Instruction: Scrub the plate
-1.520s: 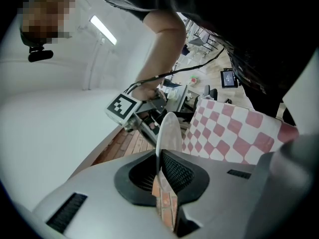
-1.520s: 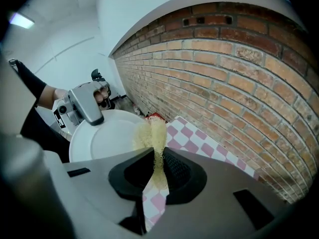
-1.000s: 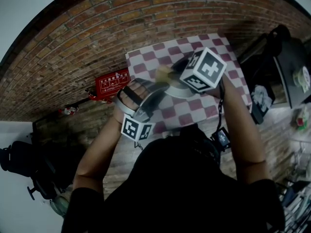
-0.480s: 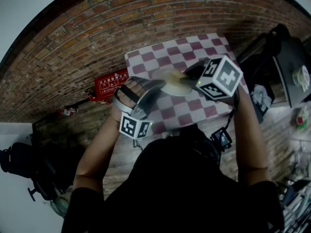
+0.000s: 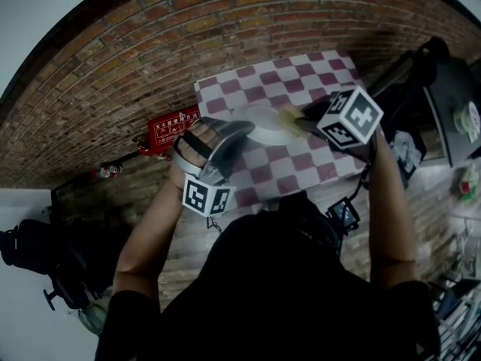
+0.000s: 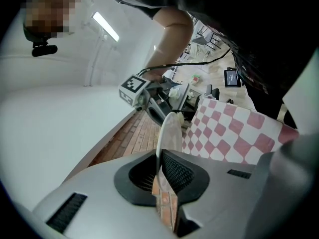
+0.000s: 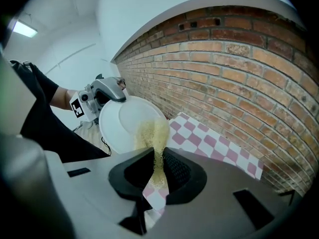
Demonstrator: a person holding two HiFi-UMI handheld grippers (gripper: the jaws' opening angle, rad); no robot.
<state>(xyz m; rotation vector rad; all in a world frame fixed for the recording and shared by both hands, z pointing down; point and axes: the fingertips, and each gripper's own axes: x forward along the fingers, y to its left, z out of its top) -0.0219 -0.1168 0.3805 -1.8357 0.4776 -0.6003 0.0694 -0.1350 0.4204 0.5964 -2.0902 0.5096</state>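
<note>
L gripper [image 6: 160,169] clamps plate [image 6: 168,131]; R gripper [image 7: 158,169] pinches sponge [image 7: 151,136] (yellow), prob. touching it.

the surface [image 5: 279,173] is a small square top, wholly covered by a checked cloth [image 5: 259,77] of dark pink and white squares that lies flat on it. one side sits close to a brick wall [image 5: 225,21]; the cloth hangs over the near edge.

Black shirt [image 5: 285,292], grey left gripper [image 5: 244,130], marker cube [image 5: 209,199]
</note>
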